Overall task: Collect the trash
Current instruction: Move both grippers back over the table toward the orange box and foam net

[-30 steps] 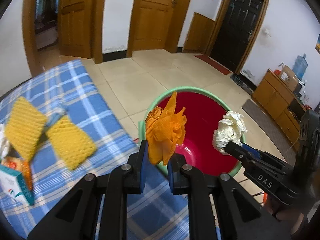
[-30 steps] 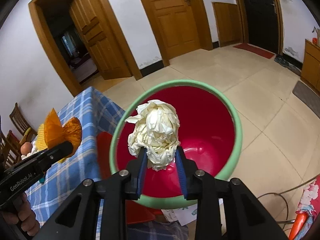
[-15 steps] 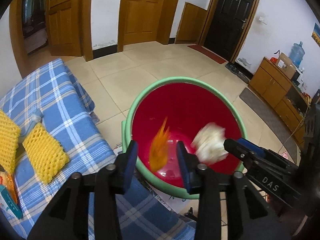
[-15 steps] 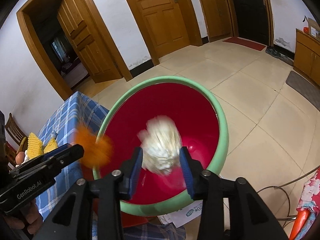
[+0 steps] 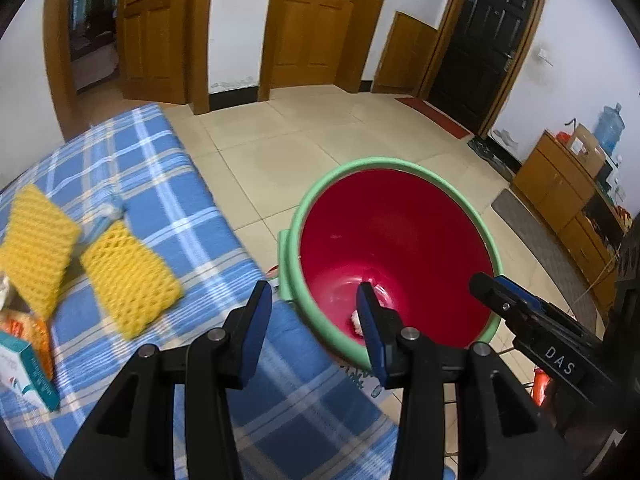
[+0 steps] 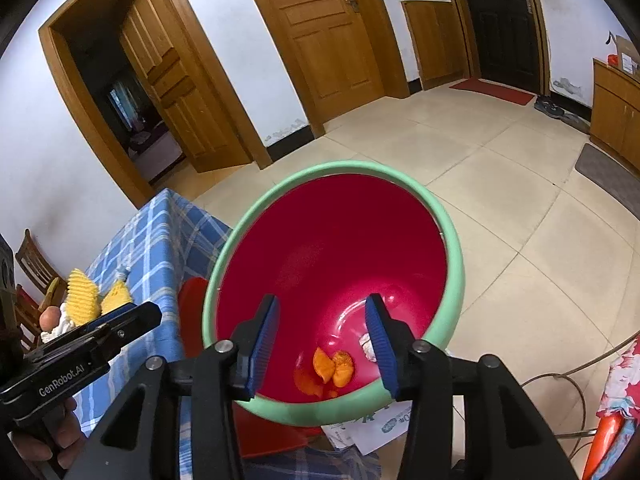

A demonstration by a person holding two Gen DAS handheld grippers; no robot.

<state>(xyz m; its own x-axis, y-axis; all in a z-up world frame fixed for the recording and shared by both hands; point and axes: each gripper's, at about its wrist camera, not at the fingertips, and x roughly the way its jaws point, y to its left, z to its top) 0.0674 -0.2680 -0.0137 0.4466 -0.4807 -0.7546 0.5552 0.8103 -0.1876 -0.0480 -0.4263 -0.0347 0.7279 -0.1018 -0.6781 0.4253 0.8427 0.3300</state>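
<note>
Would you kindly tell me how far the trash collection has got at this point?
Done: crumpled orange wrapper pieces and a wad of white paper lie at the bottom of the red bucket with a green rim. In hand: nothing; the left gripper is open, the right gripper still opening. Left: two yellow foam nets and a small teal-and-white box on the blue checked tablecloth.

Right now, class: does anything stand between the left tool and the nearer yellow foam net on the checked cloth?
Nothing visible does. The left tool is open and empty above the cloth's edge, and only bare blue checked cloth lies between it and the nearer yellow foam net. The red bin stands off to the other side.
</note>
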